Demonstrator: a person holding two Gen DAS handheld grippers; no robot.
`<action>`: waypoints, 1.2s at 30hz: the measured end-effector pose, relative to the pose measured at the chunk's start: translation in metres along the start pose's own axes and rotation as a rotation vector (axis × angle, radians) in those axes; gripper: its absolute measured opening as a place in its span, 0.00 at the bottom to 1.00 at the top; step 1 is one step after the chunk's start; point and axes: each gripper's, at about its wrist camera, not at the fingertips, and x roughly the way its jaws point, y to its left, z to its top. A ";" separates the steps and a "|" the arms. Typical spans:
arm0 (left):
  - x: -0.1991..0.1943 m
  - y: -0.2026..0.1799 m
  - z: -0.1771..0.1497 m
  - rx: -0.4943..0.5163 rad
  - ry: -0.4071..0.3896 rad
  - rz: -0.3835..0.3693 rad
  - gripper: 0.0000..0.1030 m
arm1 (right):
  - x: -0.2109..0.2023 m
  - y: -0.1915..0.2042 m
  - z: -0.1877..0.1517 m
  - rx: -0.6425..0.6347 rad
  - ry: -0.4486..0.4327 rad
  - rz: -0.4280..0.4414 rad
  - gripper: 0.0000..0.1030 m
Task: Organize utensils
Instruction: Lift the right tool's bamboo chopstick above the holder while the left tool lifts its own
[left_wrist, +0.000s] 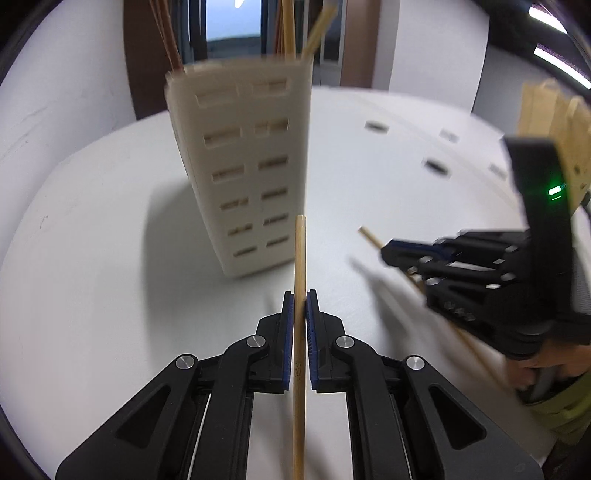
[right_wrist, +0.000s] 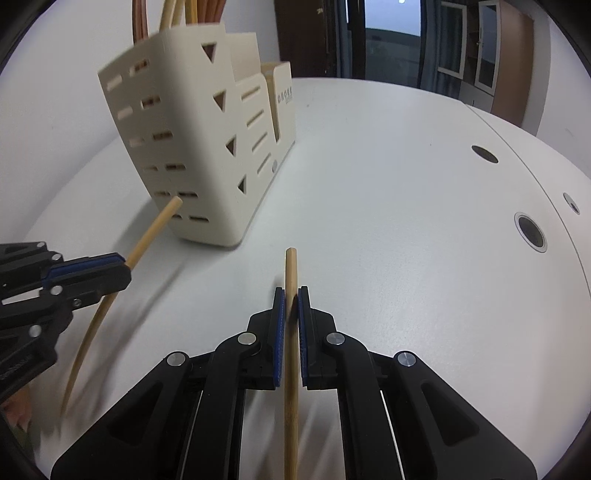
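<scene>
In the left wrist view, nearest the lens, the left gripper (left_wrist: 300, 295) has its two black fingers with blue ribbed pads (left_wrist: 289, 332) pressed together on a pale, round wooden chopstick (left_wrist: 299, 332); the stick runs straight up the middle of the picture between the pads, its blunt end reaching just past the fingertips, its other end leaving the bottom edge. Beyond it lies the white round table (left_wrist: 110, 258); further on stands the cream plastic utensil holder with slotted walls (left_wrist: 243, 166), upright on the table, with several tan and reddish chopsticks (left_wrist: 288, 29) rising out of its top. To the right, at middle depth, the right gripper (left_wrist: 388, 253) is clamped on a second pale wooden chopstick (left_wrist: 369, 236), held slantwise above the table; part of a hand (left_wrist: 535, 365) shows behind it.

In the right wrist view, the right gripper (right_wrist: 290, 291) is likewise closed on its pale chopstick (right_wrist: 291, 350), whose blunt end stands just beyond the fingertips; at the left edge the left gripper (right_wrist: 125, 266) pinches the other chopstick (right_wrist: 151, 229), whose end points towards the holder's base, near it though I cannot tell whether it touches. The cream holder (right_wrist: 192, 147) stands beyond, showing stepped compartments, the tallest filled with chopsticks (right_wrist: 177, 14); dark round holes (right_wrist: 532, 232) mark the table (right_wrist: 369, 166) on the right.
</scene>
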 end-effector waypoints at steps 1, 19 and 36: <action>-0.006 0.000 0.000 -0.008 -0.023 -0.008 0.06 | -0.003 0.000 0.001 0.005 -0.014 0.003 0.07; -0.079 0.005 0.012 -0.081 -0.512 -0.042 0.06 | -0.088 0.007 0.014 0.050 -0.483 0.069 0.07; -0.140 -0.012 0.039 -0.085 -0.889 0.060 0.06 | -0.147 0.022 0.051 0.000 -0.777 0.059 0.07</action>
